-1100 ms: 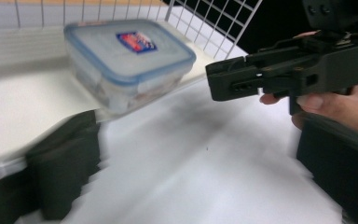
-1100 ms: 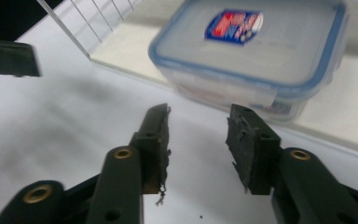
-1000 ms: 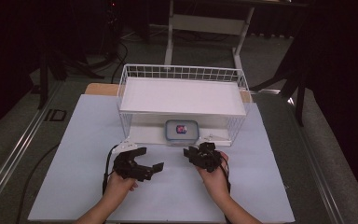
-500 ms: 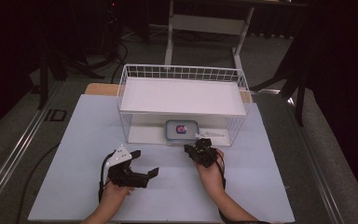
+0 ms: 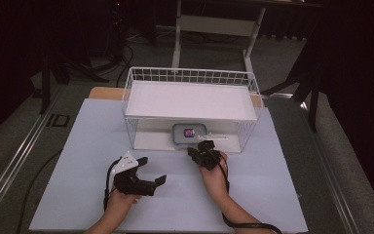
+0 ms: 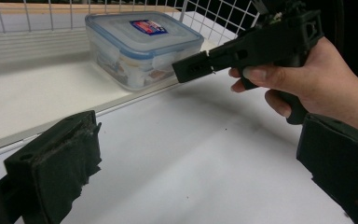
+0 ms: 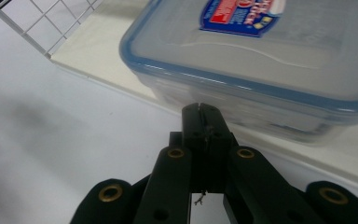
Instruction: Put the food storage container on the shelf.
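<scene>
Since the earlier frames, the left gripper [image 5: 148, 171] had drawn back toward the person and turned so that its jaws pointed to the right across the table, while the right gripper [image 5: 198, 150] had come a little forward, toward the wire basket [image 5: 191, 77]. Its jaws had just been closing during that second, with nothing between them, and now they were pressed fully together — in the right gripper view the two tips [image 7: 200, 122] met along one thin seam.

The clear food container [image 5: 191, 133] with a blue-rimmed lid and a small red and blue label stood on the white floor under the basket's upper shelf [image 5: 190, 100], close to the open front edge. In the right gripper view the container [image 7: 261, 60] lay directly ahead of the clenched tips and very near them; I could not tell whether they touched its side wall. In the left gripper view the right gripper [image 6: 200, 66] pointed at the container's [image 6: 140, 46] corner, held in the person's right hand [image 6: 307, 79].

The left gripper's jaws stood wide apart and empty — both black pads [image 6: 56, 163] were over the bare pale blue table cover [image 5: 272, 195], well apart from the container.
</scene>
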Motion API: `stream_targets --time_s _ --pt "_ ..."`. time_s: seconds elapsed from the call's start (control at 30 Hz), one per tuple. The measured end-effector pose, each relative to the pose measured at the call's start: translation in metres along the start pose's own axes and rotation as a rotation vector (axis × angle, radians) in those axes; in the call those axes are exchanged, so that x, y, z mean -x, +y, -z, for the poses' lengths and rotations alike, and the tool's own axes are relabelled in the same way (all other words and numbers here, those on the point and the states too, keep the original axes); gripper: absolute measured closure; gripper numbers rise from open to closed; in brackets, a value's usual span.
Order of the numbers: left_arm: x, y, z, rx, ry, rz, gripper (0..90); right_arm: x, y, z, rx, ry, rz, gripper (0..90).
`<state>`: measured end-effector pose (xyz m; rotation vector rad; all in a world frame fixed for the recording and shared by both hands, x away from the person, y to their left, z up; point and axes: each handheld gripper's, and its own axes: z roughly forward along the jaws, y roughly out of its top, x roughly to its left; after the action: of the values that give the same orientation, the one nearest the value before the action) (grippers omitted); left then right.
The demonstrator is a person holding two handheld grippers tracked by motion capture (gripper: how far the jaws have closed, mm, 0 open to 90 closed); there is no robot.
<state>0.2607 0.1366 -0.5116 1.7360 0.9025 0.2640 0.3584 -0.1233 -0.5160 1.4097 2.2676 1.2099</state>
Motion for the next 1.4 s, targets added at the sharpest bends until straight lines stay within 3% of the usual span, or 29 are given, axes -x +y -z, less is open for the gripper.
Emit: stream_targets --time_s 0.2,0.73,0.97,1.07,1.2,1.4 --pt "0.002 -0.001 0.001 0.003 0.004 -0.026 0.4 -0.006 0.006 -0.009 0.007 -0.005 0.007 90.0" --pt "0.003 -0.004 0.002 -0.001 0.004 -0.039 0.4 -0.003 0.019 -0.023 0.022 -0.02 -0.009 89.9" --pt "0.003 -0.004 0.003 -0.005 0.005 -0.045 0.4 -0.001 0.025 -0.028 0.033 -0.046 0.019 89.9" --pt "0.004 -0.004 0.003 -0.001 0.008 -0.055 0.4 0.001 0.025 -0.027 0.036 -0.033 0.001 89.6" --pt "0.005 -0.003 0.003 0.001 0.003 -0.06 0.4 -0.002 0.022 -0.022 0.041 -0.024 0.02 89.0" --pt "0.006 0.001 0.006 0.014 -0.012 -0.051 0.4 -0.01 0.009 -0.001 0.056 0.047 0.056 75.8"
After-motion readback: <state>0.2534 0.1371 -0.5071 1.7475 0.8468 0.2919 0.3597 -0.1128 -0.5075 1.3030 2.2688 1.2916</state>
